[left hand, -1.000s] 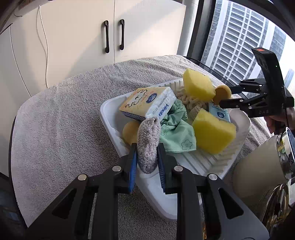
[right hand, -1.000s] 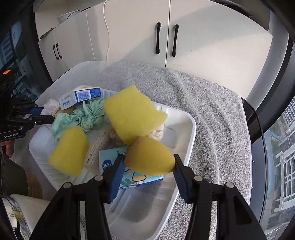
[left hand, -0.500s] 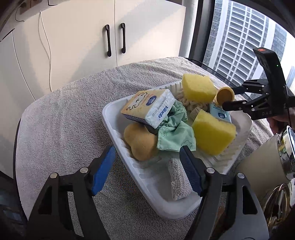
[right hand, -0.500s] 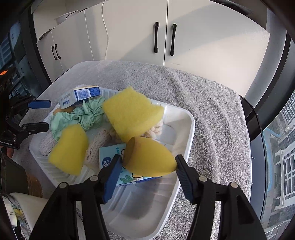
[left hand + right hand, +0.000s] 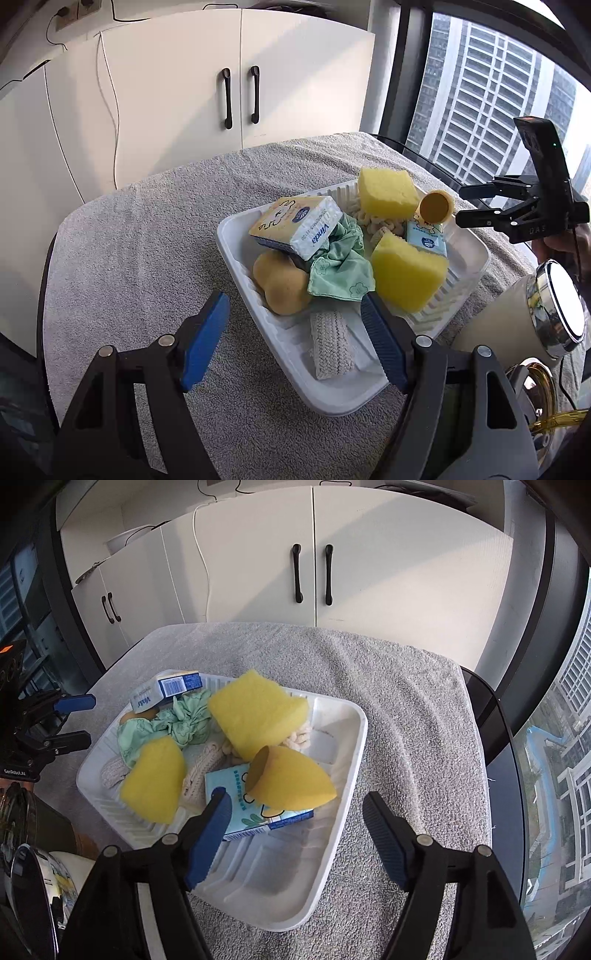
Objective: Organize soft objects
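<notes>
On the tabletop (image 5: 140, 236), draped in a grey towel, sits a white tray (image 5: 332, 391) piled with soft things. Inside it lie two yellow sponge blocks (image 5: 406, 277), a Vinda tissue pack (image 5: 295, 225) propped on a crumpled green cloth (image 5: 340, 273), a tan sponge (image 5: 282, 282), a light-blue tissue pack (image 5: 251, 805), a cone-shaped yellow sponge (image 5: 291, 779) resting on that pack, and a knitted beige band (image 5: 330, 347) near the tray's front rim. Left gripper (image 5: 295, 341) hangs with jaws spread wide, empty, over the band. Right gripper (image 5: 299, 834) is likewise spread and empty, just short of the cone-shaped sponge.
</notes>
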